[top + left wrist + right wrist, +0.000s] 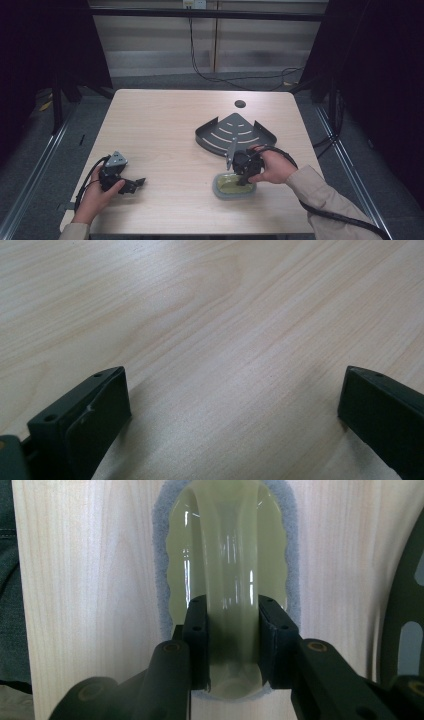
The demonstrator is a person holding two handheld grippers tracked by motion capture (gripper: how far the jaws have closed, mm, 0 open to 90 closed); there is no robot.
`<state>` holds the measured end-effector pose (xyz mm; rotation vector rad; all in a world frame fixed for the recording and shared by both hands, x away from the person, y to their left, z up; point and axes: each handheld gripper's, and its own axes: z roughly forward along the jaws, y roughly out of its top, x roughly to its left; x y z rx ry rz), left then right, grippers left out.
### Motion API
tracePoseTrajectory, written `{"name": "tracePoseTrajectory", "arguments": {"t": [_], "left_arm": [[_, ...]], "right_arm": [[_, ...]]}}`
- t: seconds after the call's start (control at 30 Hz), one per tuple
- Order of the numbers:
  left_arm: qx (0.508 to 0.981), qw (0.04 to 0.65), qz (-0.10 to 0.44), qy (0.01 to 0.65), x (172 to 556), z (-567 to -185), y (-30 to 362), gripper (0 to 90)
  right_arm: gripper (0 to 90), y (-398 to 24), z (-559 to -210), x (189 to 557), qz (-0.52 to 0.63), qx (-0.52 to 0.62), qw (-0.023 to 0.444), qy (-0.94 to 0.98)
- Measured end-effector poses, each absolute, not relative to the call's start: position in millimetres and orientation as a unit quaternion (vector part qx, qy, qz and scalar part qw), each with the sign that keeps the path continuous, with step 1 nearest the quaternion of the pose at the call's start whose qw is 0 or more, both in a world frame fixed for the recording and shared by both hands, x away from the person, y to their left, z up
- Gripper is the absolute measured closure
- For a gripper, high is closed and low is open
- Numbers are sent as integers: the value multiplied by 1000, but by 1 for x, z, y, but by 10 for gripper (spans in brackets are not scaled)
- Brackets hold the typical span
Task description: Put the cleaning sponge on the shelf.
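Meanwhile, my right tool [233, 645] pinched the arched handle of the pale green scrubber [230, 560] lying on the bench [165, 125] just before the black rack [235, 132]; my left tool [232, 410] gaped wide.

Lab recording booth, black curtains [40, 45], bare table [165, 130], trailing cables [220, 77]

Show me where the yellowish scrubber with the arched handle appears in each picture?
High view: scrubber low, right of centre, under the right gripper.
Right gripper view: scrubber centre, handle clamped.
Left gripper view: bare table between open jaws.
Shared landmark: black rack.
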<state>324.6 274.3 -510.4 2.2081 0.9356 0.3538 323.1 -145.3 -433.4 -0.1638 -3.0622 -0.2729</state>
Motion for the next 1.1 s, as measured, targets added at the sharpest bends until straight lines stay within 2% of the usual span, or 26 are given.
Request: {"name": "tracePoseTrajectory", "arguments": {"t": [1.1], "left_arm": [[852, 353, 137, 362, 325, -511, 274, 0]], "right_arm": [[705, -174, -390, 340, -103, -198, 56, -973]]}}
